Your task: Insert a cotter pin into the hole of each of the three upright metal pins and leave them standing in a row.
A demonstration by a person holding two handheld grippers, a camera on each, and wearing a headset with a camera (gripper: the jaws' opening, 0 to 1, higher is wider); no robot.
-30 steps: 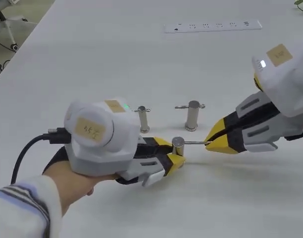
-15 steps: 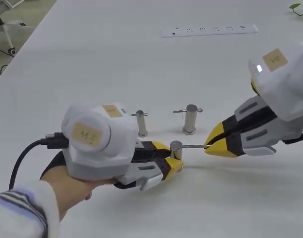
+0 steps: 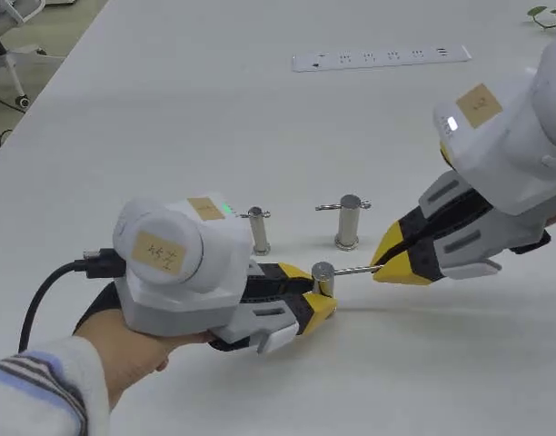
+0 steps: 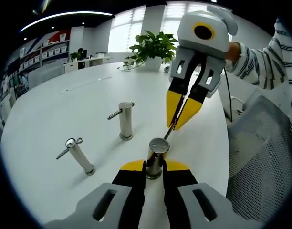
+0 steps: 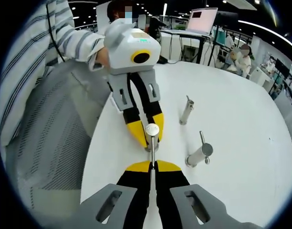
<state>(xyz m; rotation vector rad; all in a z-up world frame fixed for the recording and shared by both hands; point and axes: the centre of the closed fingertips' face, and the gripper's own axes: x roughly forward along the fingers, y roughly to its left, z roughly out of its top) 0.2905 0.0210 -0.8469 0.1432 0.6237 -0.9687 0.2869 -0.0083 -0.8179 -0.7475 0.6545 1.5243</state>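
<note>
Over the last second almost nothing between the grippers has moved. The head view has drifted, yet the right gripper (image 3: 385, 264) sits about as far from the short, upright, grey steel pin (image 3: 322, 275) as it did, perhaps a touch nearer. I read that as the insertion creeping along, not finished.

The right gripper's yellow-tipped fingers (image 5: 169, 167) are clenched on a thin, silver wire cotter pin (image 3: 355, 269), which sticks straight out ahead of them. Its far end meets the side of the steel pin just under the cap. I cannot tell whether the tip has entered the hole. The left gripper (image 3: 320, 298) comes in from the opposite side. Its fingers (image 4: 132, 167) are clamped on the lower body of that steel pin, one on each side, keeping it upright. I cannot tell whether it rests on the white worktop (image 3: 169, 118) or hangs just above it.

Just beyond, two more upright steel pins stand side by side, the left one (image 3: 258, 230) and the right one (image 3: 348, 221). Each has a cotter pin across its top, so I judge two of three done. The steel pin in my grasp is nearer to me than those two and out of their line, so it will want setting into the row afterwards. A long white power strip (image 3: 380, 58) lies well apart, farther back on the worktop.
</note>
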